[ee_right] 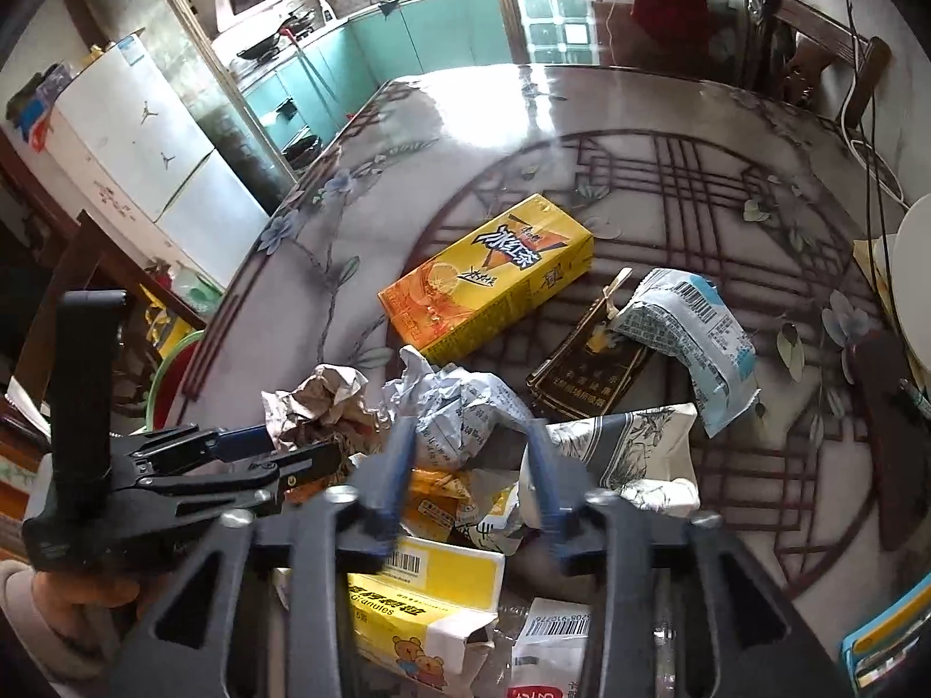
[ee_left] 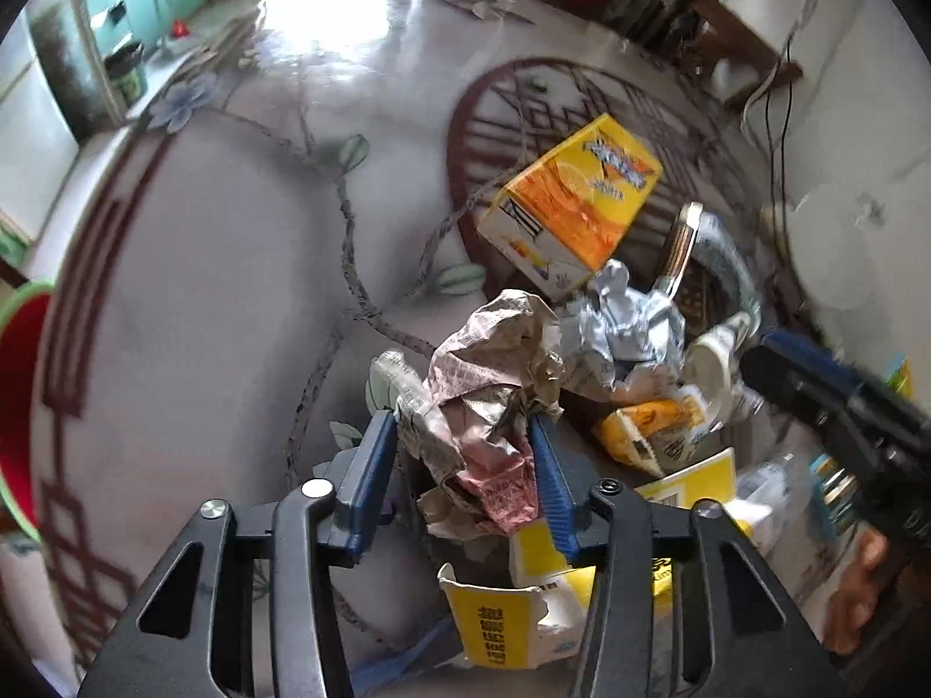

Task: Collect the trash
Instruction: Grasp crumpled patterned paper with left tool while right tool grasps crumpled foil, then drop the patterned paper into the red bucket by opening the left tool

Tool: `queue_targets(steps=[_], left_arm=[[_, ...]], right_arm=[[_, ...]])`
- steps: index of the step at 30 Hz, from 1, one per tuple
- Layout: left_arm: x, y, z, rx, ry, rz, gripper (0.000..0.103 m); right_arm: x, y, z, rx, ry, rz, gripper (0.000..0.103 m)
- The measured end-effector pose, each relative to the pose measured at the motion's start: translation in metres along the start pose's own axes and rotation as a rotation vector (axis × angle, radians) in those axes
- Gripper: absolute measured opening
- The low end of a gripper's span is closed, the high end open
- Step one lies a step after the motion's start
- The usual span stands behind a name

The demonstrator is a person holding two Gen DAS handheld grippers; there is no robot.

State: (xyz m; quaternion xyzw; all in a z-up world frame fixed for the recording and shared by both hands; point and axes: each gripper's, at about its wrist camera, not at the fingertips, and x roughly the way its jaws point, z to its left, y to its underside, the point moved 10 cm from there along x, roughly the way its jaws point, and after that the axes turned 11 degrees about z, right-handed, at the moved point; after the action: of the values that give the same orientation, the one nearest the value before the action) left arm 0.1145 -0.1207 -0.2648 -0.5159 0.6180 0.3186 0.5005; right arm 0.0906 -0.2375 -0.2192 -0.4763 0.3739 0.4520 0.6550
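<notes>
A heap of trash lies on the patterned table (ee_right: 669, 116). In the left wrist view my left gripper (ee_left: 459, 427) is shut on a crumpled brown-and-pink paper ball (ee_left: 489, 384), its blue pads pressing both sides. The right wrist view shows that gripper (ee_right: 291, 445) from the side at the left, on the same paper (ee_right: 317, 398). My right gripper (ee_right: 471, 433) hangs open over the heap, blurred, just short of a crumpled silver-grey wrapper (ee_right: 459, 401). A yellow iced-tea carton (ee_right: 489, 279) lies flat beyond it.
A dark cigarette box (ee_right: 587, 372), a blue-white snack bag (ee_right: 692, 331), a printed tissue pack (ee_right: 634, 453) and torn yellow boxes (ee_right: 430, 587) fill the heap. A red basin with a green rim (ee_left: 17, 407) sits past the table's left edge. Cables (ee_right: 873, 145) run at the right.
</notes>
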Motion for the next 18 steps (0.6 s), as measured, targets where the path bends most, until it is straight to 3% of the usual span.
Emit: queue_targets(steps=[6, 10, 14, 18], left_arm=[[-0.050, 0.003, 0.023, -0.024, -0.063, -0.125, 0.030], [-0.076, 0.010, 0.040, -0.021, -0.127, -0.176, 0.031], [-0.091, 0.023, 0.066, -0.054, -0.163, -0.195, 0.032], [-0.094, 0.036, 0.088, -0.118, -0.173, -0.190, 0.032]], right_arm=[[0.022, -0.008, 0.004, 0.037, -0.030, 0.013, 0.054], [0.055, -0.008, 0.010, 0.063, -0.028, 0.095, 0.054], [0.059, -0.011, 0.016, 0.079, -0.058, 0.079, 0.034], [0.043, -0.013, 0.024, 0.060, -0.060, 0.033, 0.033]])
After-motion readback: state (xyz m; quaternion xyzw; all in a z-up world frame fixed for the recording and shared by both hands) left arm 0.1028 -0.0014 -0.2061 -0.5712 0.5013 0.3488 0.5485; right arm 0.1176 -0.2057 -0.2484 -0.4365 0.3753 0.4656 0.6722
